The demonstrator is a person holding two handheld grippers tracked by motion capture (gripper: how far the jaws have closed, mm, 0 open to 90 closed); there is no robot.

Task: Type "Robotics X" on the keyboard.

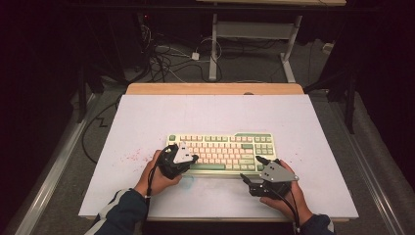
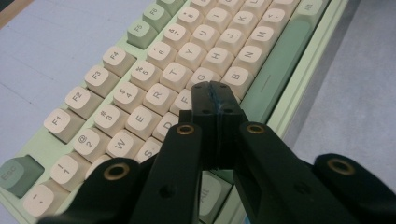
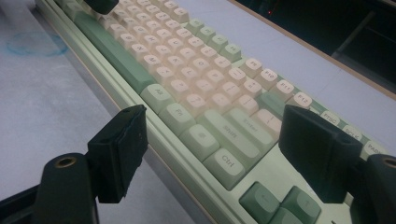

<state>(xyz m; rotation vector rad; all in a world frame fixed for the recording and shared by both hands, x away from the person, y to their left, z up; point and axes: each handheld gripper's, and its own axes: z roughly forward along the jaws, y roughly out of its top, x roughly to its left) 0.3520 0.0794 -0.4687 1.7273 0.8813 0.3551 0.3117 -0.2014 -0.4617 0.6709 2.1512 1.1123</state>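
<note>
Left gripper, high view: my left gripper (image 1: 195, 158) sits over the keyboard (image 1: 222, 147) at its front-left corner, jaws pressed together, tip on the lower letter rows beside the green space bar (image 1: 210, 167).
Right gripper, high view: my right gripper (image 1: 250, 169) rests near the front edge of the worktop (image 1: 147, 117), just off the keyboard's front-right corner, jaws spread with nothing between them.
Keyboard, high view: it lies square to the front edge, a little right of the worktop's middle, well apart from the far wooden edge.
Left gripper view: the 2 pads (image 2: 204, 100) meet with no gap, and the closed tip (image 2: 215, 98) points down around the F and G keys; I cannot tell whether a key is actually depressed.
Right gripper view: both jaws stand wide, framing the Shift, Ctrl and Enter corner without touching it; I also see a faint blue ring (image 3: 35, 43) on the worktop in front of the keyboard.
Progress, my judgement: I read this as key pressing with the closed left tip, somewhere mid-way. Nothing shows which keys are done; the right side looks untouched.
</note>
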